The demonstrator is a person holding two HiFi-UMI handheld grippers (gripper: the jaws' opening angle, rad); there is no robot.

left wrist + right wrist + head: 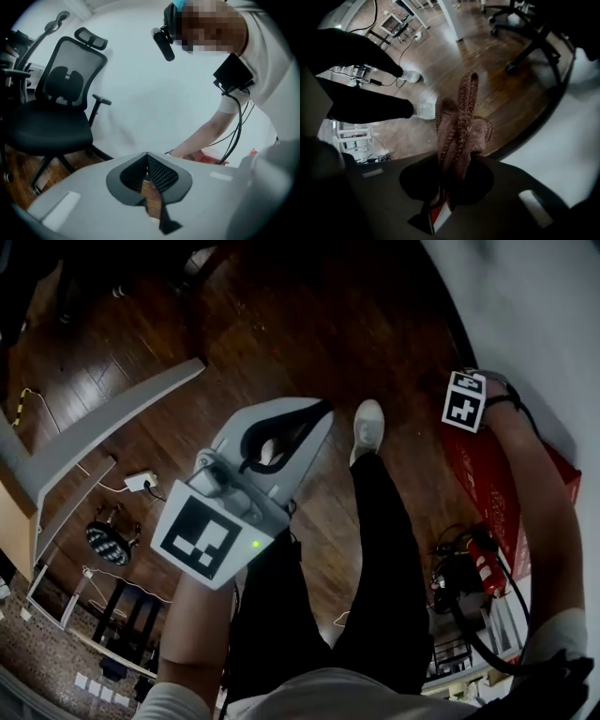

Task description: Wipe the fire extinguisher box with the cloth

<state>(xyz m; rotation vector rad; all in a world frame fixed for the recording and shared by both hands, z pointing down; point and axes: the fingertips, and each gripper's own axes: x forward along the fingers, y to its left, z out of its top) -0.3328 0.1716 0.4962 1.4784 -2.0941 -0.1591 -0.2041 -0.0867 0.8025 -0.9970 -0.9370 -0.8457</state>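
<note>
The red fire extinguisher box (476,476) stands against the white wall at the right of the head view, and part of it shows past the person's arm as the red box (209,157). My right gripper (466,401) is held over its top end, jaws hidden behind the marker cube. In the right gripper view that gripper (457,161) is shut on a brownish-pink knitted cloth (460,126) that bunches out past the jaws; a sliver of red shows beneath. My left gripper (317,416) hangs mid-air over the wooden floor, well left of the box. Its jaws (147,158) are shut with nothing in them.
A black office chair (56,108) stands on the wooden floor by the white wall. A white desk panel (103,423) and a power strip (141,482) with cables lie to the left. The person's legs and white shoe (367,423) are between the grippers. More chair bases (520,42) stand behind.
</note>
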